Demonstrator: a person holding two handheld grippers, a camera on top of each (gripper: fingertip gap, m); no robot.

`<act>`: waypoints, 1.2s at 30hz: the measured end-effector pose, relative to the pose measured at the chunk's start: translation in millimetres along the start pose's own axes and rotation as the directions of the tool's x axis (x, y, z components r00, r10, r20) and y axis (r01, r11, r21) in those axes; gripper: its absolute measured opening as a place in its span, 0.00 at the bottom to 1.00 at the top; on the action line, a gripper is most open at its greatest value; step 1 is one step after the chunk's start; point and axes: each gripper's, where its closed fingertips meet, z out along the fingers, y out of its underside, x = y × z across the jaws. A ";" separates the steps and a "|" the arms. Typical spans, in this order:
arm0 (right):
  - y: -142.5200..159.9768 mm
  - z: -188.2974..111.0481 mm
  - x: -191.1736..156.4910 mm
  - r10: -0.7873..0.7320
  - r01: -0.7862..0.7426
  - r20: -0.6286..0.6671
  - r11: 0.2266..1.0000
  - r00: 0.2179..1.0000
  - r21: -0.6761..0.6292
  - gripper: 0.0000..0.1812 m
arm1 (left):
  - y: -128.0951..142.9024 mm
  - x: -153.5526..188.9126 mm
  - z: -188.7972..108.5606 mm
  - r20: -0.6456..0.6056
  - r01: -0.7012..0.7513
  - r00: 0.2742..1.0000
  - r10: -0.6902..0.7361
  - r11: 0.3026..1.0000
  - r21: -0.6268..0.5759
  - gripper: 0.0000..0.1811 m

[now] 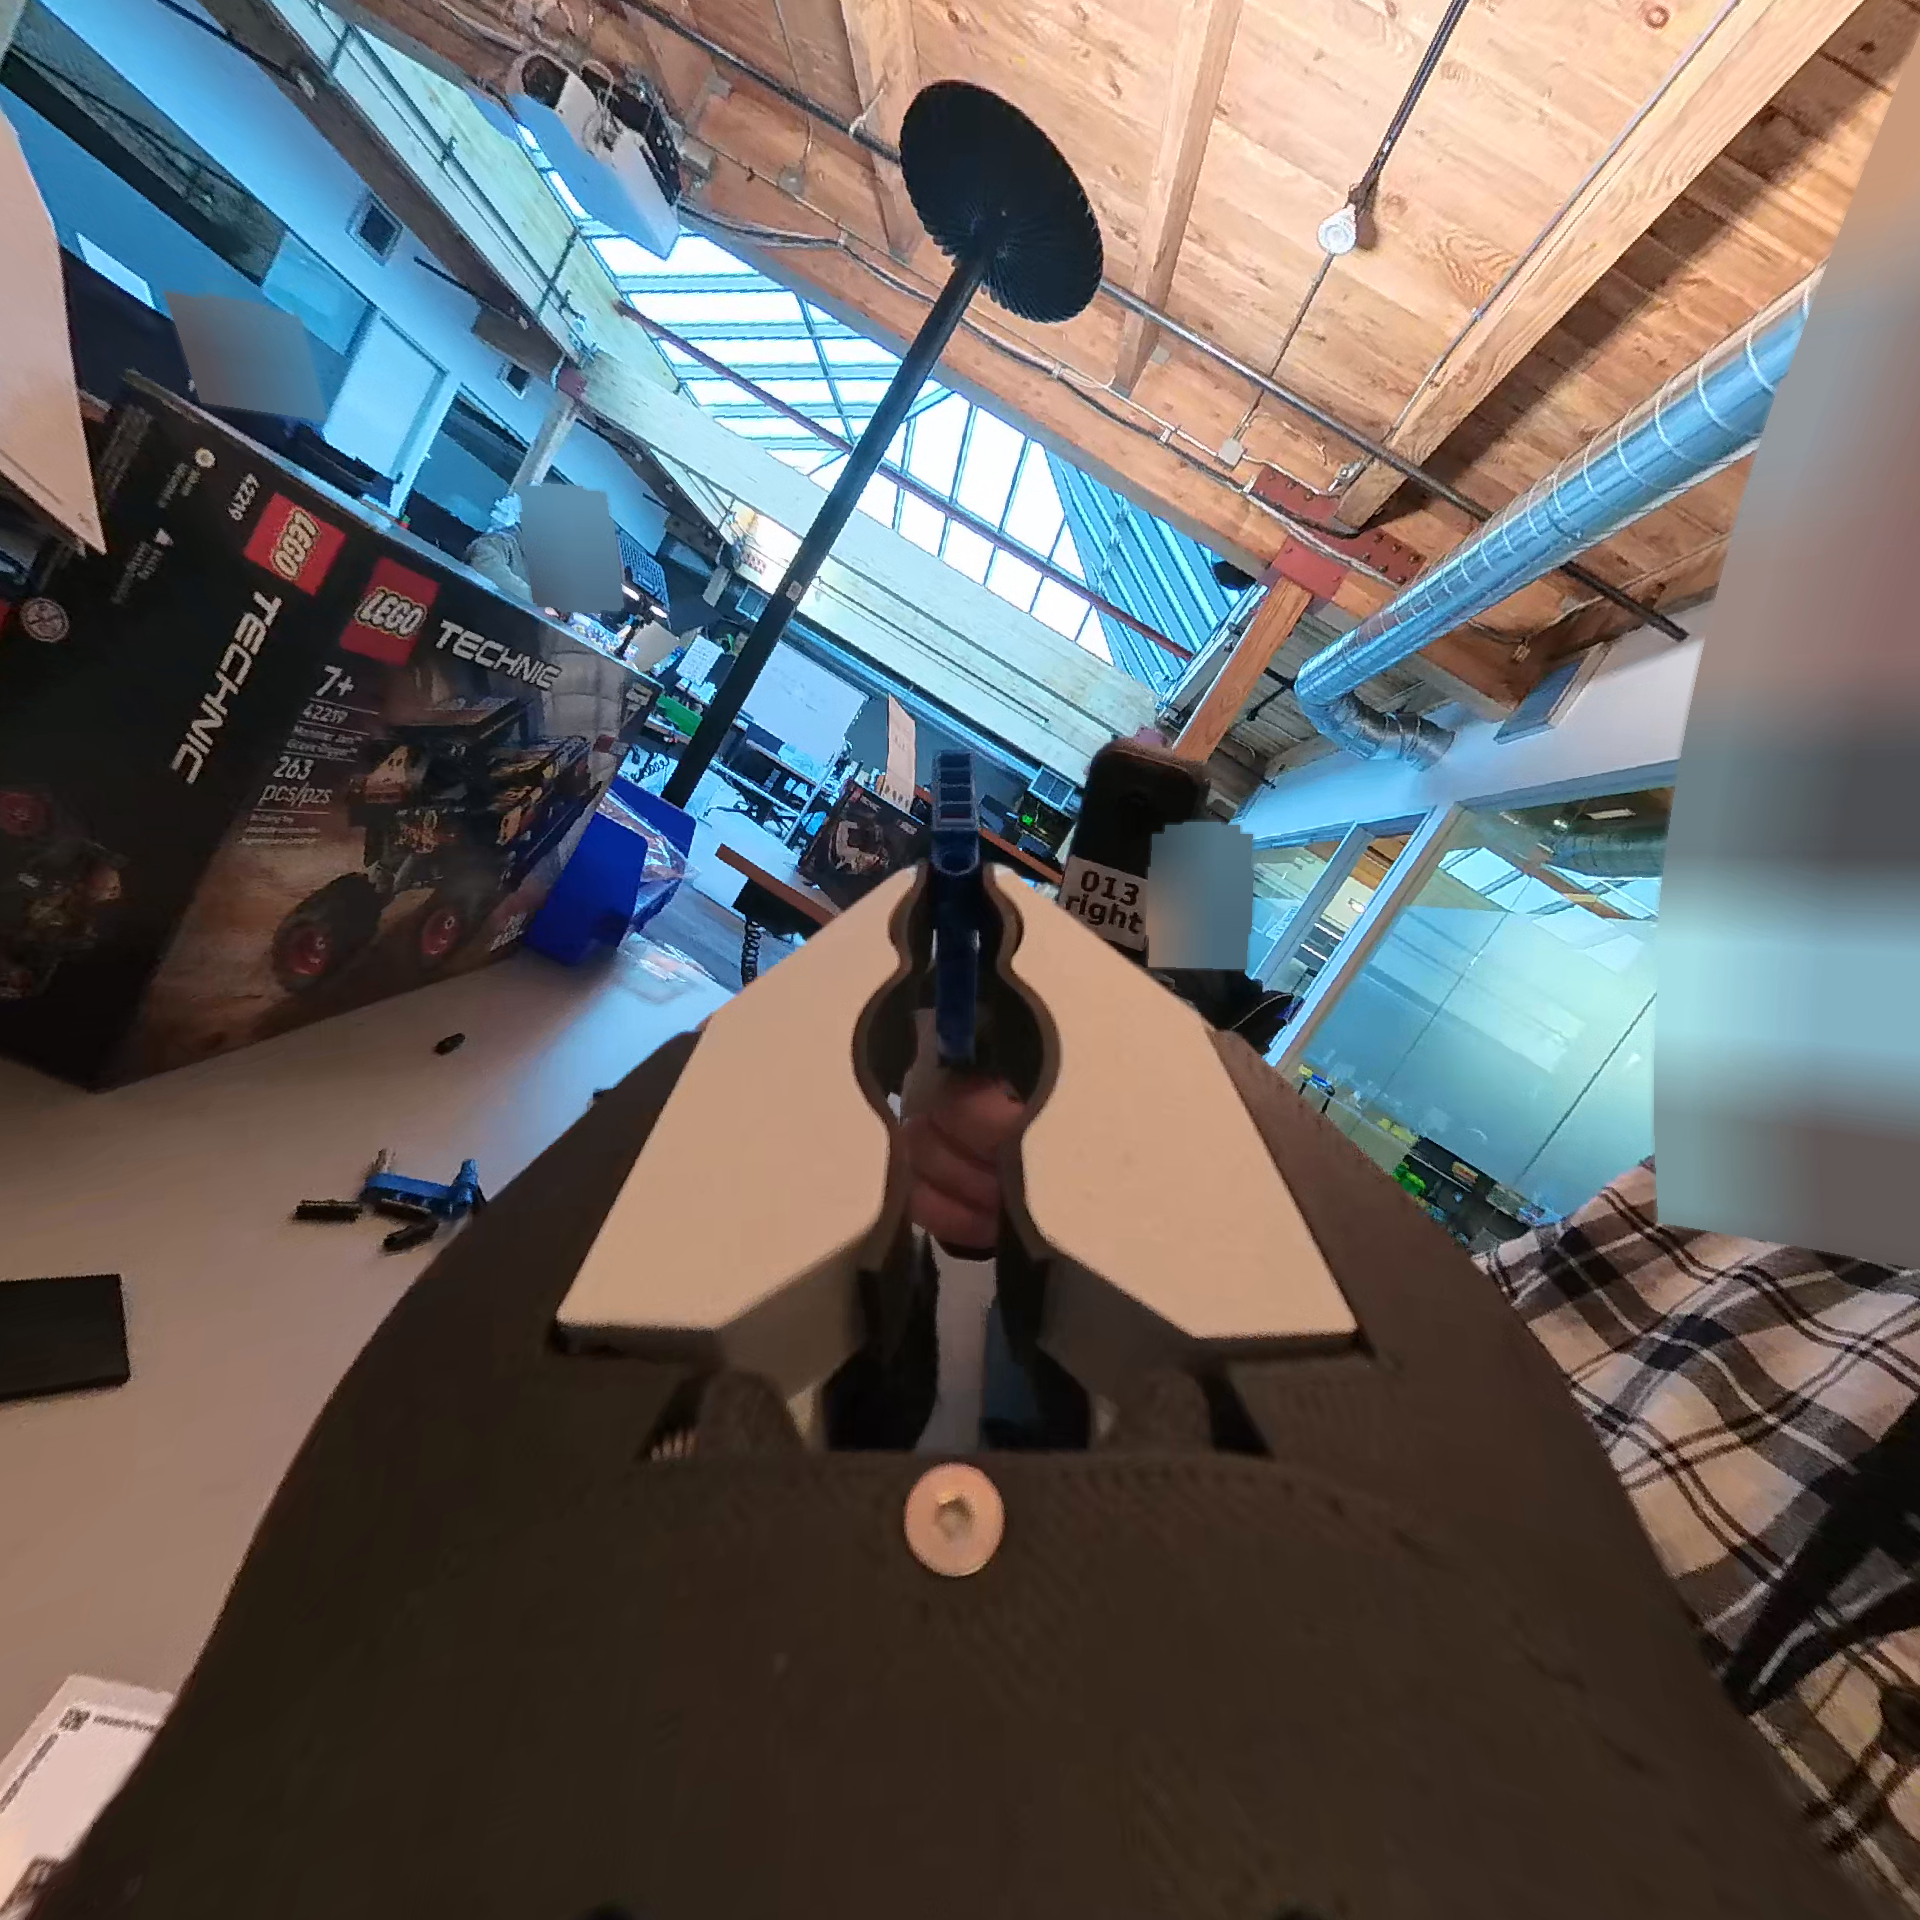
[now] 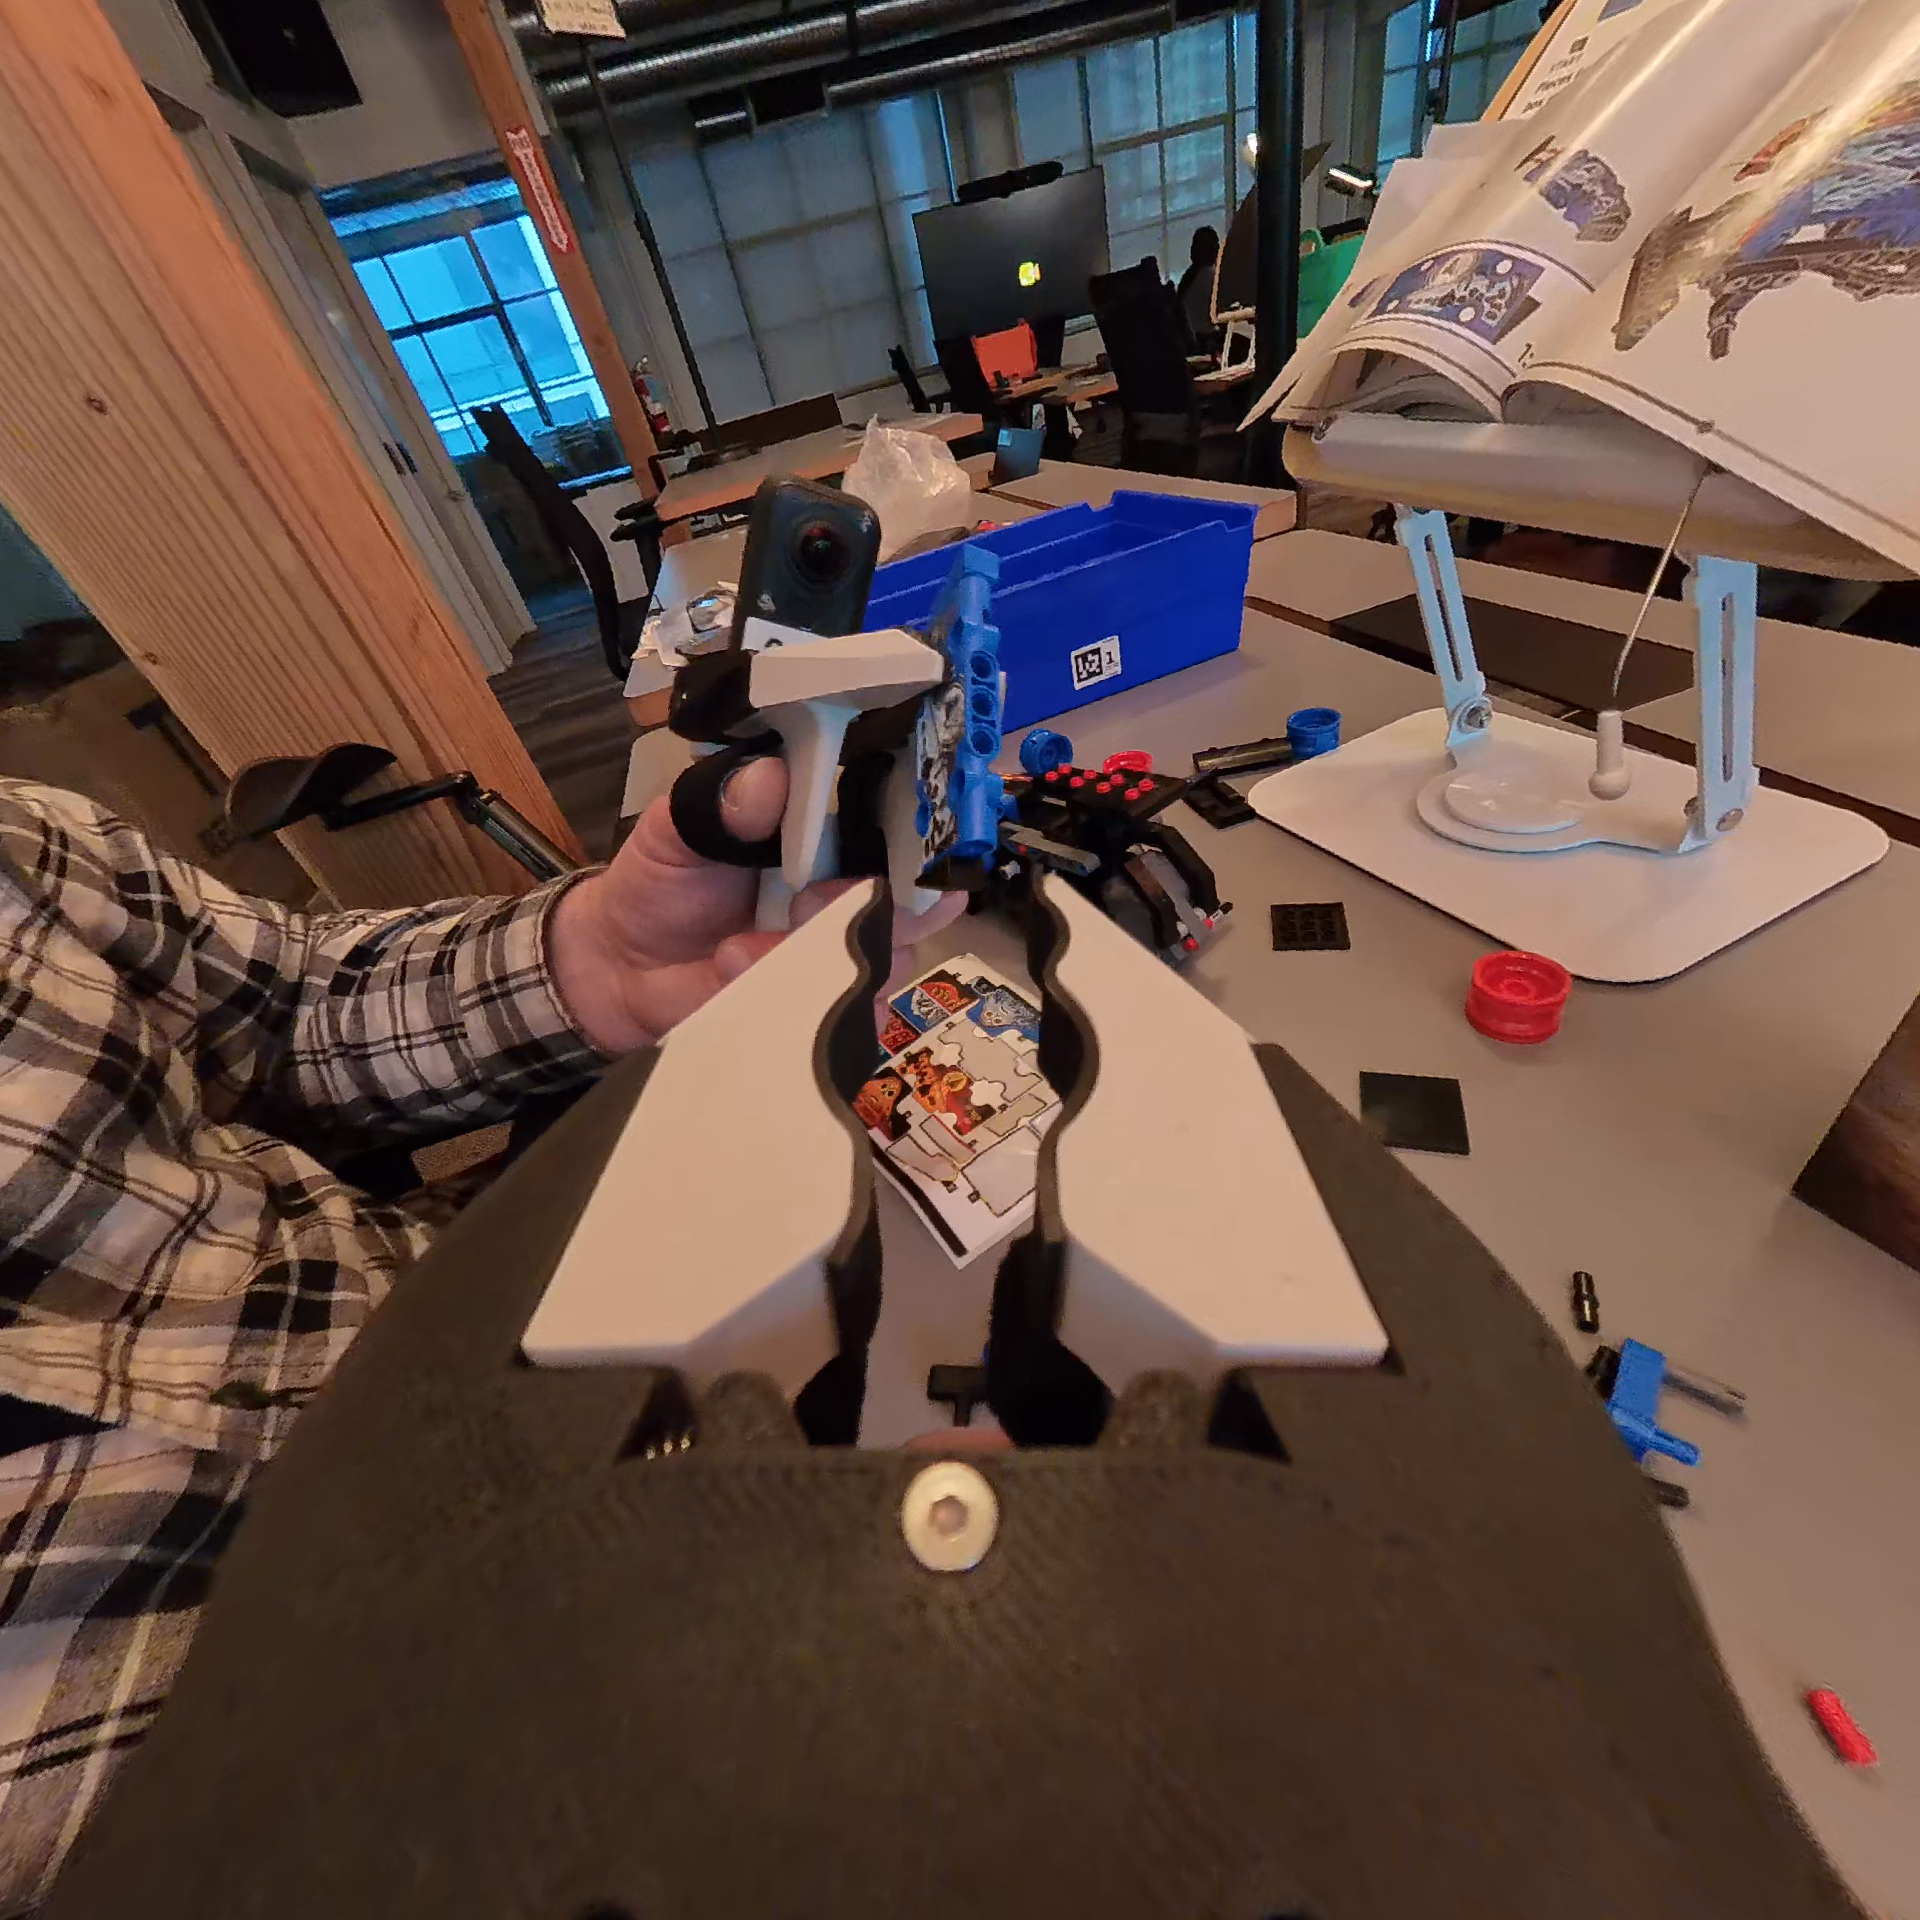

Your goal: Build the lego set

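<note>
My left gripper [image 1: 954, 883] is shut on a blue Lego beam piece [image 1: 954, 810] and holds it upright in the air. In the right wrist view the left gripper [image 2: 914, 707] holds that blue piece [image 2: 971, 707], which has a printed sticker panel on its side. My right gripper [image 2: 961, 894] is open and empty, its tips just below the lower end of the blue piece. A partly built black chassis with red studs [image 2: 1112, 842] lies on the table behind. The right gripper's body [image 1: 1138, 821] shows behind the left one.
A sticker sheet [image 2: 956, 1091] lies under my right gripper. A red wheel hub [image 2: 1517, 992], black plates [image 2: 1413, 1112], a blue part with pins [image 2: 1647, 1392] and a red pin [image 2: 1839, 1725] are scattered right. Blue bin [image 2: 1091, 603], booklet on stand [image 2: 1662, 312], Lego box [image 1: 260, 748]. My hands' fingertips stand some 4 centimetres from each other. The red wheel hub [image 2: 1517, 992] is about equally far from each gripper, around 25 centimetres.
</note>
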 end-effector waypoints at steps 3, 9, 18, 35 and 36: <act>-1.8 5.9 1.0 -0.006 0.006 0.002 1.000 1.000 0.001 0.10 | -0.5 0.1 -0.2 -0.002 -0.004 1.000 0.004 1.000 0.010 0.03; -4.4 13.0 1.7 0.010 -0.010 0.021 1.000 1.000 0.022 0.06 | -2.4 -1.8 -1.7 0.001 -0.005 1.000 0.005 1.000 0.026 0.03; -6.7 7.2 7.6 0.059 -0.063 0.045 0.995 0.997 0.078 0.05 | 3.1 -2.6 0.5 0.013 -0.047 0.999 0.047 0.999 -0.003 0.04; -6.9 0.2 19.1 0.082 -0.085 0.027 0.985 0.996 0.150 0.10 | 2.7 -9.0 -0.2 0.051 -0.064 0.997 0.064 0.998 0.009 0.03; -6.6 0.2 19.0 0.079 -0.082 0.026 0.985 0.997 0.150 0.11 | 2.4 -9.2 -0.3 0.051 -0.063 0.997 0.063 0.998 0.010 0.03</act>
